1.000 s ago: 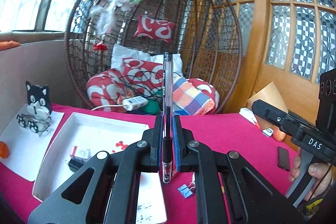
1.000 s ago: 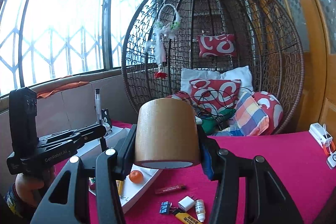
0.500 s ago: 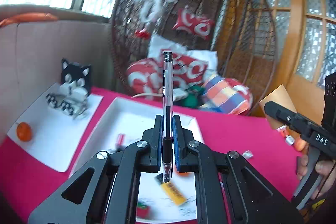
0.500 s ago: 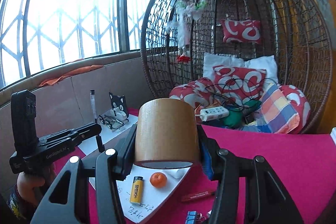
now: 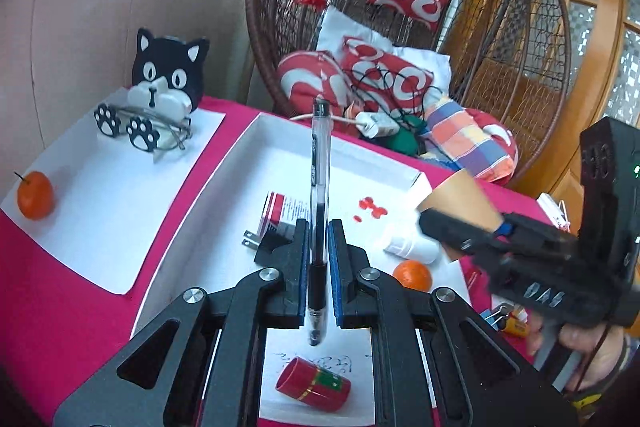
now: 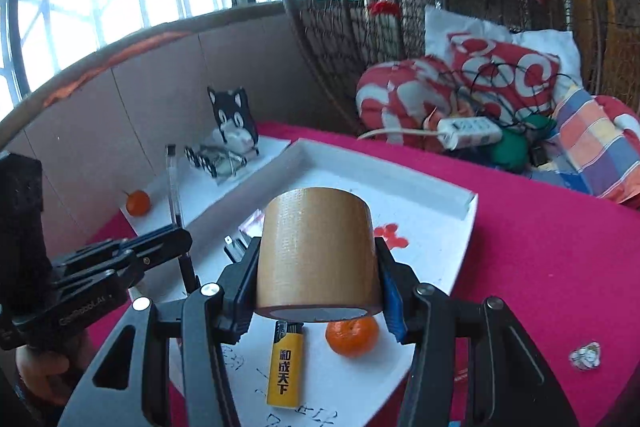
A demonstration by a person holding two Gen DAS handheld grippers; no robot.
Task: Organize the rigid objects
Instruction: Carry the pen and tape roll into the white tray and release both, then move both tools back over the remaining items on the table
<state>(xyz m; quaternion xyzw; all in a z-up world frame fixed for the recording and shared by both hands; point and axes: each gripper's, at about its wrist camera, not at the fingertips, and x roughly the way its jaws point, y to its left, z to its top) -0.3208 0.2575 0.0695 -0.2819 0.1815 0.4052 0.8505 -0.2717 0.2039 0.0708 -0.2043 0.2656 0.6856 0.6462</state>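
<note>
Gripping pen (image 5: pixel 319 211) upright, left claw (image 5: pixel 319 279) (right claw (image 6: pixel 318 281): tape roll (image 6: pixel 317 255)).

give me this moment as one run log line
left gripper: shut on pen, upright | right gripper: shut on tape roll | both above white tray | nothing released yet

Readable text is scarce here. The yellow lighter (image 6: pixel 285 367) lying on the white tray (image 6: pixel 460 239) carries four black Chinese characters down its body: 和成天下. On the left gripper (image 6: pixel 182 243) body, seen from the right wrist, pale lettering reads roughly "GenRobot.AI", partly blurred. The right gripper (image 5: pixel 440 227) shows "DAS", blurred. Handwriting on the paper sheet (image 6: pixel 320 415) cannot be made out, nor the print on the small box (image 5: pixel 280 213).
</note>
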